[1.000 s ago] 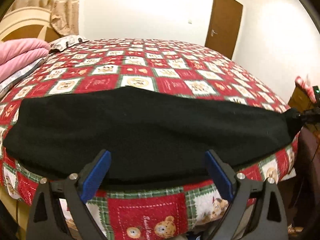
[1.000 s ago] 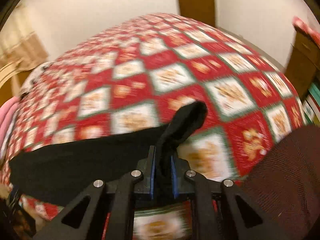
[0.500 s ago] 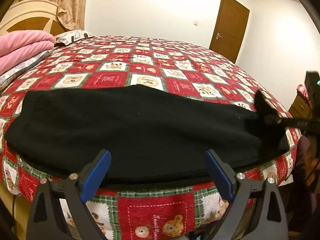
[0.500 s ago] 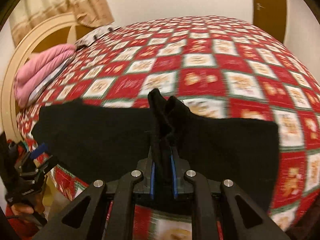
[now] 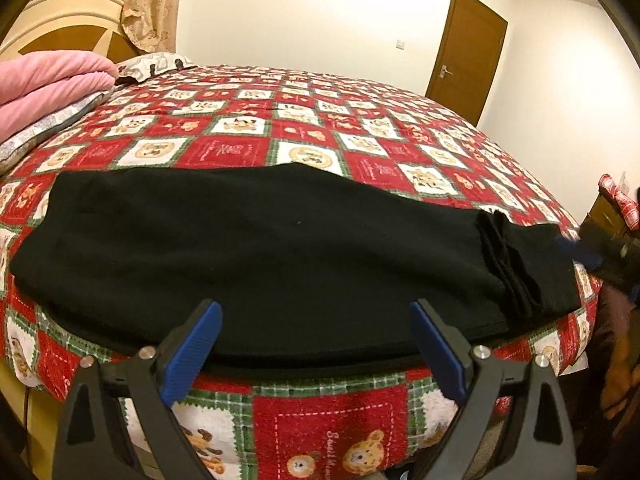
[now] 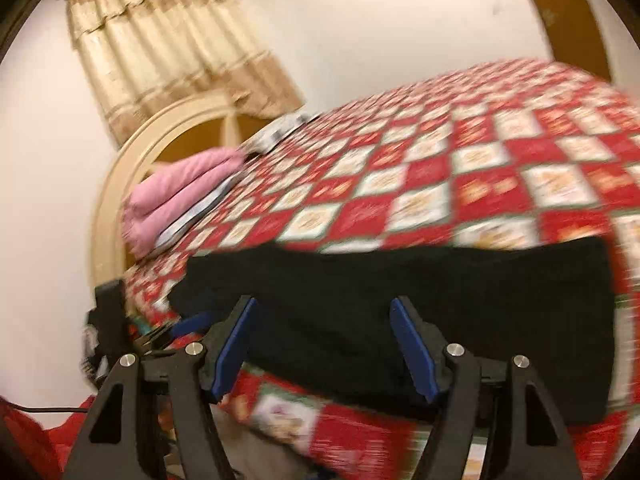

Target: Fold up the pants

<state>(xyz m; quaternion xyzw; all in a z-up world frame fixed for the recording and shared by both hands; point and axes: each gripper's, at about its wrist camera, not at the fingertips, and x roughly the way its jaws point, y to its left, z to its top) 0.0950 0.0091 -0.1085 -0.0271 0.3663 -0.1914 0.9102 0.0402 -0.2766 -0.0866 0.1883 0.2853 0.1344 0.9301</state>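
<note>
Jaws of my right gripper have just been opening and now stand spread wide, nothing pinched between the blue pads, which sit over the near edge of the black fleece pants. Jaws of my left gripper are likewise spread wide and grip nothing; their tips hover at the pants' near hem without clearly touching it. The pants lie flat along the near edge of the bed with its red, white and green checked bear-print cover, long axis running left to right across the left wrist view. At their right end a short length of leg is folded back onto the rest, forming a ridge of layered edges. Both grippers tilt downward toward the mattress edge. The right wrist view is motion-blurred. A folded pink blanket rests near the cream headboard.
</note>
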